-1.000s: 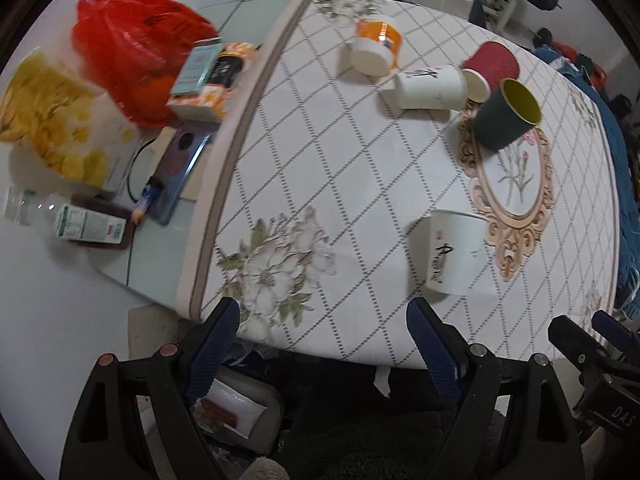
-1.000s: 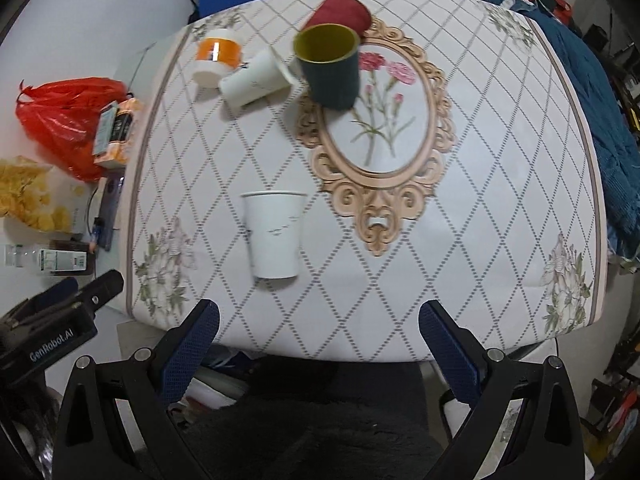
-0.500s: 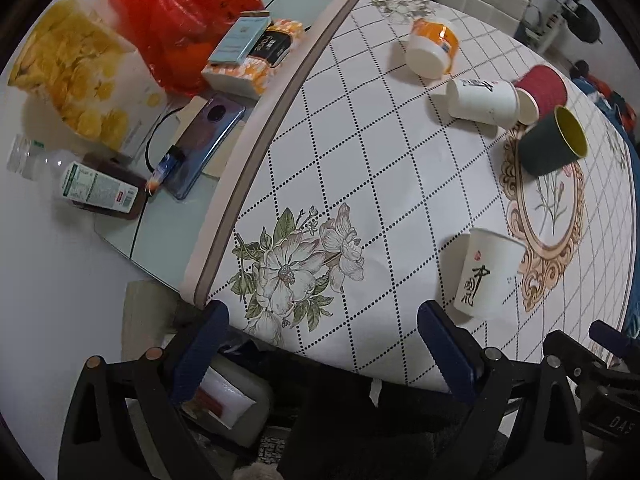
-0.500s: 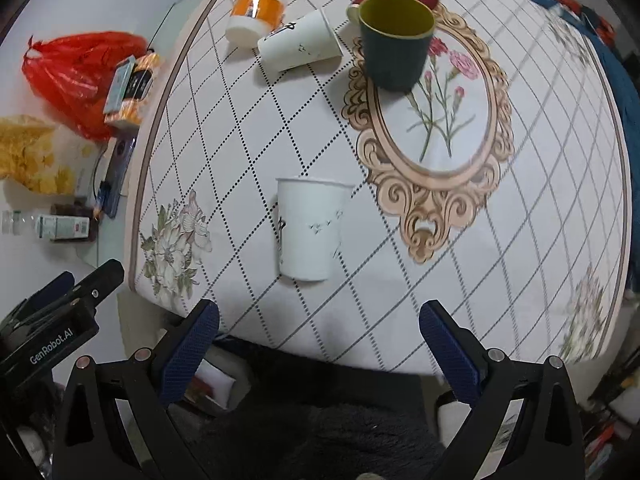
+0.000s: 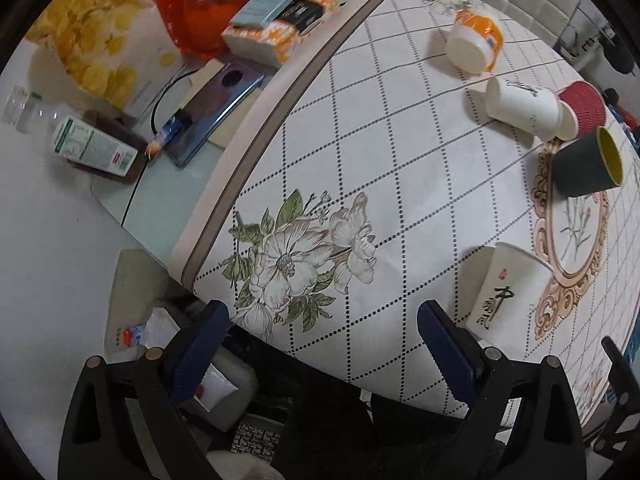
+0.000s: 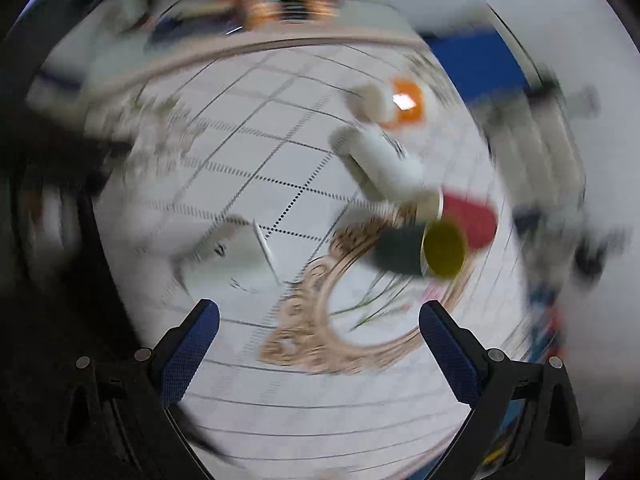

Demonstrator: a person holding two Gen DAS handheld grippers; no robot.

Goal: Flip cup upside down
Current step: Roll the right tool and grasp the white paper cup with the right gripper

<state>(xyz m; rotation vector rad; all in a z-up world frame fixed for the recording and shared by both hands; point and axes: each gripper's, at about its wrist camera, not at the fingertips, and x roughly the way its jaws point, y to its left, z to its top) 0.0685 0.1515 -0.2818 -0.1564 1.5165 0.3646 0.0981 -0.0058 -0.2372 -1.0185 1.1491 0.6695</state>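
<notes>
A white paper cup [image 5: 506, 292] with black calligraphy stands upright near the table's front edge; it also shows, blurred, in the right wrist view [image 6: 232, 252]. My left gripper [image 5: 322, 344] is open and empty, below and left of that cup. My right gripper [image 6: 318, 338] is open and empty above the table, with the cup ahead to its left. A dark green cup [image 5: 586, 168] with a yellow inside stands on the floral medallion and shows in the right wrist view [image 6: 424, 250].
A white cup [image 5: 522, 108] lies on its side beside a red cup [image 5: 584, 106] and an orange-banded cup [image 5: 476, 42]. Left of the tablecloth [image 5: 380, 152] lie a phone [image 5: 220, 110], a bottle [image 5: 84, 142], a red bag [image 5: 208, 0] and snack packs.
The right gripper has swung sharply, rolling its view so that the picture is blurred. The left gripper has drifted left, so the white cup sits further right in its view. No cup has moved.
</notes>
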